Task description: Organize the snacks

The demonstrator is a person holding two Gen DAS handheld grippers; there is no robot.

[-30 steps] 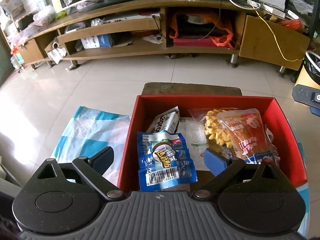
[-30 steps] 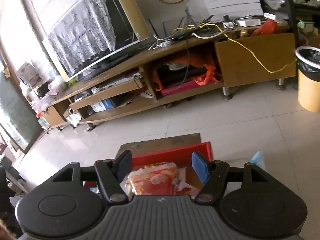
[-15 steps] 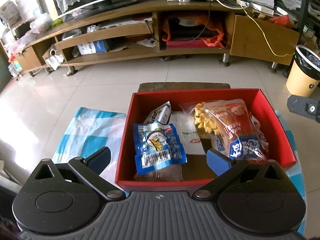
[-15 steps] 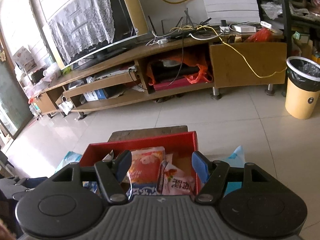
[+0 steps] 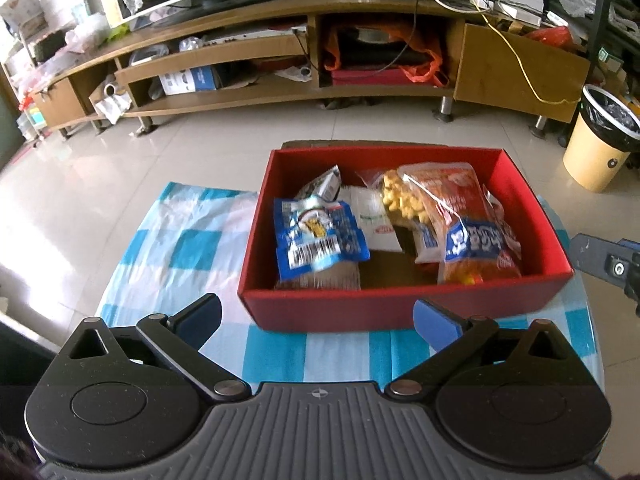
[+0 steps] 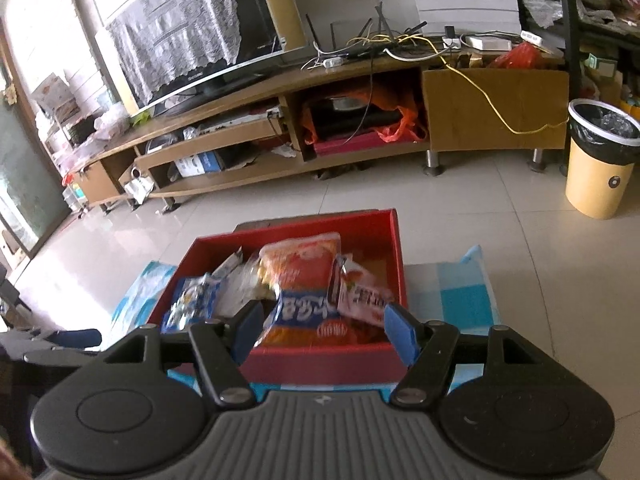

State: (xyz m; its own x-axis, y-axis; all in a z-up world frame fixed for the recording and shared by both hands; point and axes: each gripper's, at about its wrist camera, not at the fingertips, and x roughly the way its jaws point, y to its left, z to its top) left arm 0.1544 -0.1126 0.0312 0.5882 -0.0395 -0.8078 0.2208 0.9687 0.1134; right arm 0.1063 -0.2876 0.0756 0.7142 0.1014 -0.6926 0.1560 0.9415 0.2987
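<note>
A red box (image 5: 400,312) stands on a blue-and-white checked cloth (image 5: 192,248). Inside it lie a blue packet (image 5: 316,232), a white packet (image 5: 374,222), a long orange bag of puffed snacks (image 5: 460,216) and a pink-white packet (image 6: 362,296). My left gripper (image 5: 318,316) hangs wide open just in front of the box's near wall, with nothing between its fingers. My right gripper (image 6: 324,330) is open too, held back over the near right corner of the box (image 6: 320,364); its pads press on nothing. A part of the right gripper (image 5: 608,264) shows at the right edge of the left wrist view.
A dark wooden stool (image 5: 360,145) stands behind the box. Beyond the tiled floor runs a long wooden TV stand (image 5: 360,92) with a television (image 6: 200,36), cables and clutter. A yellow waste bin (image 6: 600,160) stands at the right.
Both grippers have drawn back from the box, so the whole box and more cloth now show. The left jaws have spread a little wider. The right view has rolled closer to level.
</note>
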